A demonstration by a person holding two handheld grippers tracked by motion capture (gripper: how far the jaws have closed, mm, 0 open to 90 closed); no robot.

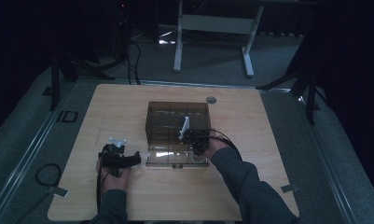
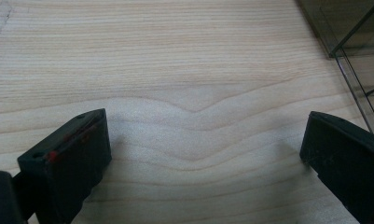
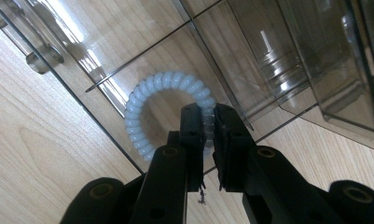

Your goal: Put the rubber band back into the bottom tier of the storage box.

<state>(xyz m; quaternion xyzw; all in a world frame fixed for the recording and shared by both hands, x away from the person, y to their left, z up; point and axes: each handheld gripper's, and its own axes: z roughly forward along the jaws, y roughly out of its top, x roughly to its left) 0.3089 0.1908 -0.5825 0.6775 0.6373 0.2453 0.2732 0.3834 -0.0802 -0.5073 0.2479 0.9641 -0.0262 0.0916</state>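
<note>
Wood-grain tabletop [image 1: 128, 107] spreads pale under both hands in the high view. At its left, the left gripper [image 1: 137, 157] rests low over the table in the person's left hand [image 1: 114, 178], with its grey three-cornered plate [image 1: 117, 141] on top and its tips turned toward the box beside it. In the left gripper view its two black jaws stand spread far apart, with bare wood between them and nothing pinched; a corner of the smoky plastic box [image 2: 352, 42] shows at the upper right of that view, apart from the jaws.

At the middle of the table stands the smoky clear plastic organiser box [image 1: 175, 122], split by thin walls into compartments, with its clear lid [image 1: 168, 157] folded down flat onto the table on the person's side.

Right of centre, the right gripper [image 1: 201, 150], held in the right hand [image 1: 217, 144], reaches down to the near right corner of the box. In the right gripper view the right gripper [image 3: 209, 140] has its jaws drawn close together, pinching one side of a pale blue spiral hair tie [image 3: 147, 93]. The hair tie lies over the clear plastic floor of a compartment, just inside a thin dividing wall; whether it rests on the floor or is lifted slightly I cannot tell.
</note>
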